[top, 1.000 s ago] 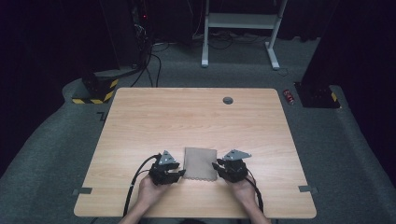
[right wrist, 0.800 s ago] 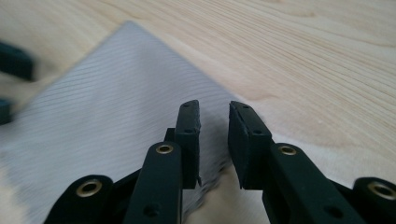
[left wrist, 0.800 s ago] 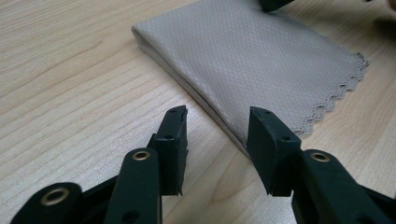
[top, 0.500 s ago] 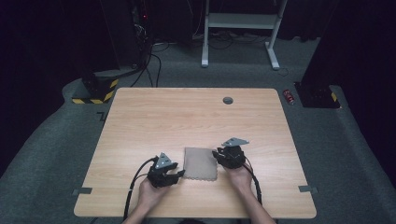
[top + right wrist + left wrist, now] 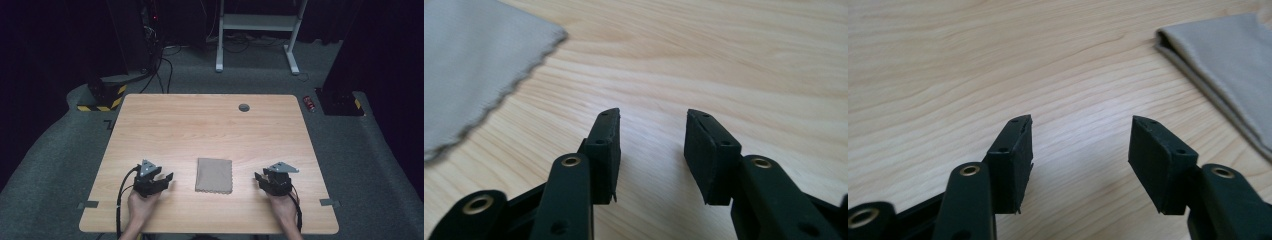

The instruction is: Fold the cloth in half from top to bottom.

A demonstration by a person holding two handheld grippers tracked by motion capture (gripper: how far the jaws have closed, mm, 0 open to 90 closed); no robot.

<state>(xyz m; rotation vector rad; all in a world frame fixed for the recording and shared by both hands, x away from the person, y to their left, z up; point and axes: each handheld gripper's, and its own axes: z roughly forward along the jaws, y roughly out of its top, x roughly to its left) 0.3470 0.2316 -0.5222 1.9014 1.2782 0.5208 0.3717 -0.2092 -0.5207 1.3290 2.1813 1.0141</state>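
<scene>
In the high view, the left gripper (image 5: pixel 169 178) sat in the lower left part of the wooden table (image 5: pixel 200 120), held by a hand (image 5: pixel 140 207) that came in from the bottom edge. Its jaws stood apart with nothing between them; the left gripper view showed the same gap over bare wood (image 5: pixel 1080 142). A black cable (image 5: pixel 121 192) looped from it toward the frame's bottom.

At the lower centre of the high view lay the folded cloth (image 5: pixel 214 175), a flat tan-grey rectangle, clear of both grippers. In the left gripper view the cloth (image 5: pixel 1228 55) filled the upper right corner, its folded edge turned toward the jaws. In the right gripper view it (image 5: pixel 474 60) took the upper left corner, showing a scalloped edge.

In the lower right of the high view the right gripper (image 5: pixel 259 179) rested on the table, jaws parted and empty, as its own view (image 5: pixel 651 145) confirmed.

A small dark round grommet (image 5: pixel 244 107) sat in the table's upper right part.
</scene>
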